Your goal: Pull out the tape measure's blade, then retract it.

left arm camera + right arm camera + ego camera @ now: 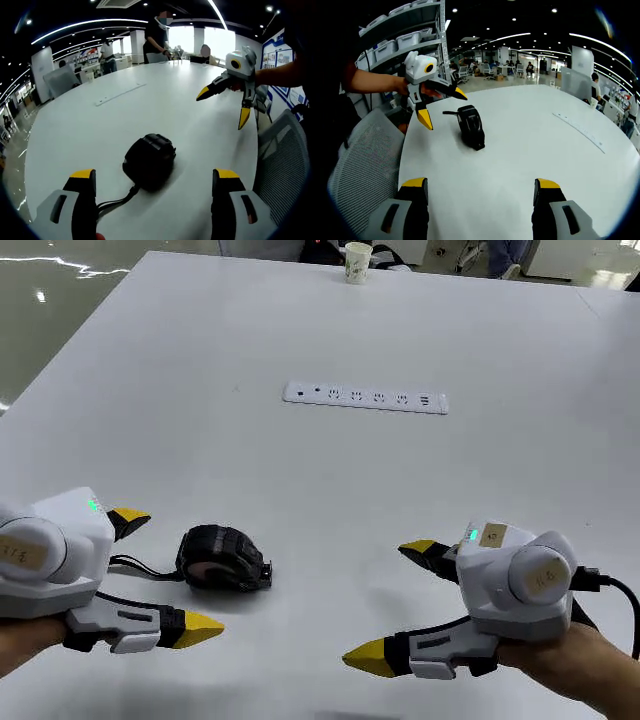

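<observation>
A black tape measure [223,558] lies on the white table with its blade wound in and a black wrist cord trailing left. In the left gripper view the tape measure [148,161] sits just ahead of my open jaws, between their yellow tips. My left gripper [162,576] is open and close beside it on the left, not touching. My right gripper [402,602] is open to the right, well apart from it. The right gripper view has the tape measure [471,125] farther off, with the left gripper [441,105] behind it. The right gripper [222,107] hangs over the table in the left gripper view.
A white power strip [365,397] lies across the table's middle. A paper cup [357,262] stands at the far edge. A grey mesh chair [362,155] stands by the table's side. People stand and sit far off in the room.
</observation>
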### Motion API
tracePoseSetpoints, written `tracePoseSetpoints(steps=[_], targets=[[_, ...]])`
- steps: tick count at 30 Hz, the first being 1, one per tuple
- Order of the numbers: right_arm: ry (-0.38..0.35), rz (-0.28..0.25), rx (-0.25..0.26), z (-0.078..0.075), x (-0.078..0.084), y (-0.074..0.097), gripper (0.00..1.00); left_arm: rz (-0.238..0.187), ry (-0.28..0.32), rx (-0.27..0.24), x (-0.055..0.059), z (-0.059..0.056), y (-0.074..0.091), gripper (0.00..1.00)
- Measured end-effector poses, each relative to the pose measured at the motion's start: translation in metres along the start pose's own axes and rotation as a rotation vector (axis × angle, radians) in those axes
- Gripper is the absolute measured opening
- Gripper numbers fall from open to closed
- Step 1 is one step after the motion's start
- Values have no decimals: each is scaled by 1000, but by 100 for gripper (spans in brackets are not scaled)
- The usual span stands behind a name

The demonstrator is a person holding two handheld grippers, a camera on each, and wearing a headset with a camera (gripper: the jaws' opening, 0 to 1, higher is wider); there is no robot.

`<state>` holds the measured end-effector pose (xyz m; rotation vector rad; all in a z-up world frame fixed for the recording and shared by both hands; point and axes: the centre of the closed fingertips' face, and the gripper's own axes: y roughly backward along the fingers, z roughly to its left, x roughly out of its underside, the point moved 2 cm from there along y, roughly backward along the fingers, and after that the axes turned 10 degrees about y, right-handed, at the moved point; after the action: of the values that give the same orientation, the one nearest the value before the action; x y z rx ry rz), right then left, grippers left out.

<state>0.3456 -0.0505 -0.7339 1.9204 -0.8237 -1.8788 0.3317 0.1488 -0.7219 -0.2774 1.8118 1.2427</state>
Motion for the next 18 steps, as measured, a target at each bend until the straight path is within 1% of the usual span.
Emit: tracePoseSetpoints(steps=[4, 9, 12, 18], targets=[[20, 4, -27, -2, -2, -5, 85, 27, -21, 25, 1, 1, -3, 90], [57, 13, -69, -3, -5, -13, 81, 48, -44, 42, 1, 3, -5, 89], [86, 17, -95, -3, -6, -19, 79, 59, -56, 56, -1, 5, -7, 87], [127, 21, -132, -7, -9, -29, 74, 81, -100, 78, -6, 10, -9, 80]])
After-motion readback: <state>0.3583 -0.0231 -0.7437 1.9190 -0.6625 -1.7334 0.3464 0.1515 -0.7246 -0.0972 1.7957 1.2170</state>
